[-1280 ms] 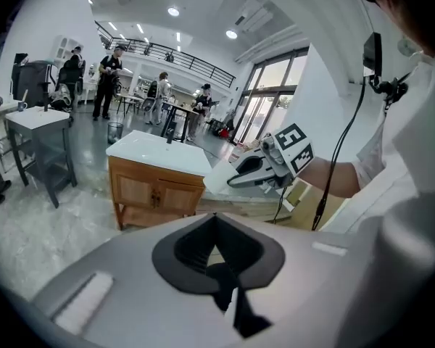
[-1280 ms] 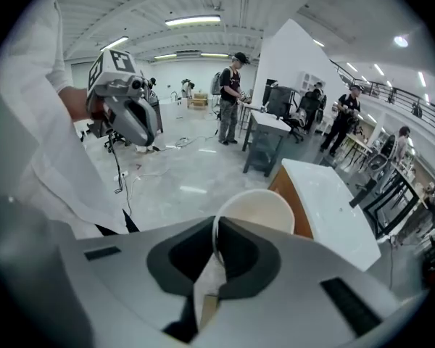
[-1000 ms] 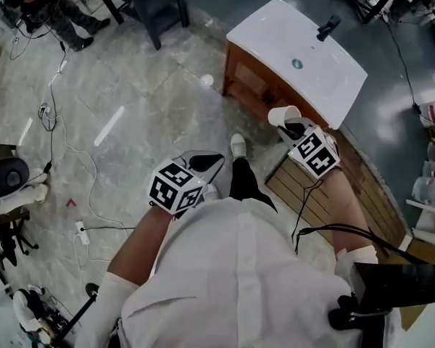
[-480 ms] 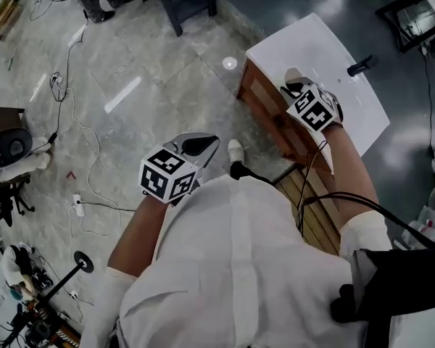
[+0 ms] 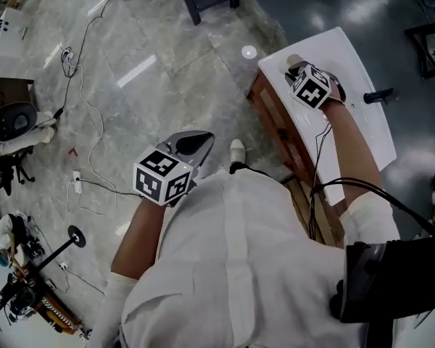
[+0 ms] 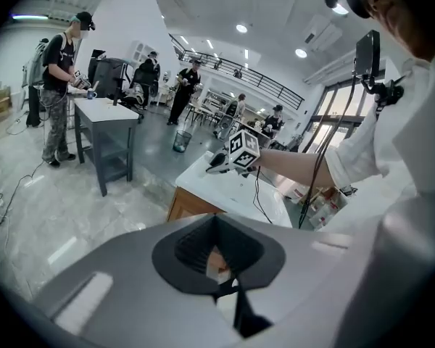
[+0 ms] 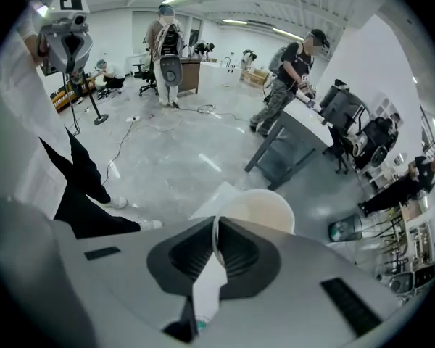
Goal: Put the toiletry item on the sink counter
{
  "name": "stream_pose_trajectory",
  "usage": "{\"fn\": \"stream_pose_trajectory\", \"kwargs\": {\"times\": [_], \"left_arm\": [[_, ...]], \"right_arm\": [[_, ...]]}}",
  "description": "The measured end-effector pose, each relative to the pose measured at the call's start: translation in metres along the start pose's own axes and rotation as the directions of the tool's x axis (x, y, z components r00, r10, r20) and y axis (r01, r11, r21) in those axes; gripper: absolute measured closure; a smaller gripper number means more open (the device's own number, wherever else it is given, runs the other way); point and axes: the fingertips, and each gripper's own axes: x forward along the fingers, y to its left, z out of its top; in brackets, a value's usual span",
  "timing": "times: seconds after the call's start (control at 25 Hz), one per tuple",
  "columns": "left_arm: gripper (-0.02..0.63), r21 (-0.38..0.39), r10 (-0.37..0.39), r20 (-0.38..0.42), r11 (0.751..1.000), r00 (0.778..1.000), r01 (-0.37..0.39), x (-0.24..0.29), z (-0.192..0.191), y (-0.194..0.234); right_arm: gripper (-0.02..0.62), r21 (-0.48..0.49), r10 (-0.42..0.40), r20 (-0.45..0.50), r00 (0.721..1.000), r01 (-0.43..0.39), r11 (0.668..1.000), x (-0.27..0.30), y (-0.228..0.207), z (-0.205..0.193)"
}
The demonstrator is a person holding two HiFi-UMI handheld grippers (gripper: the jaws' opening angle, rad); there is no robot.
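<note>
As the right gripper pinched the cup by its rim over the counter, early release risked toppling it. Left gripper: closed, empty.

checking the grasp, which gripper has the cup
The right gripper, over the counter: its jaws pinch the cup by its rim. The left gripper holds nothing.

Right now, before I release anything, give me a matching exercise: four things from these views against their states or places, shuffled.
Things:
1. left gripper
2. right gripper
3. cup
4. faucet

States or places:
A. black, on the sink counter
B. shut on the cup's rim
C. white, held over the sink counter's end
D. shut on nothing, over the floor

Pairs: 1-D, 2-B, 3-C, 4-A
</note>
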Motion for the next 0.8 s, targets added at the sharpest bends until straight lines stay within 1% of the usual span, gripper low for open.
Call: {"fn": "stream_pose_trajectory", "kwargs": {"times": [0.2,0.4,0.8], "left_arm": [[0.601,-0.034,0.031,0.009,0.999,0.999,-0.030,0.006,0.005,0.010],[0.601,-0.061,0.046,0.010,0.997,0.999,-0.045,0.010,0.007,0.014],[0.601,-0.067,0.042,0.004,0.997,0.999,-0.041,0.020,0.011,0.021]], "right_arm": [[0.584,-0.068,0.049,-0.037,0.998,-0.051,0.996,0.022,-0.009,0.002],[0.584,-0.107,0.078,-0.048,0.996,-0.083,0.991,0.035,-0.013,0.005],[0.581,-0.095,0.095,-0.038,0.995,-0.098,0.991,0.040,-0.019,0.006]]}}
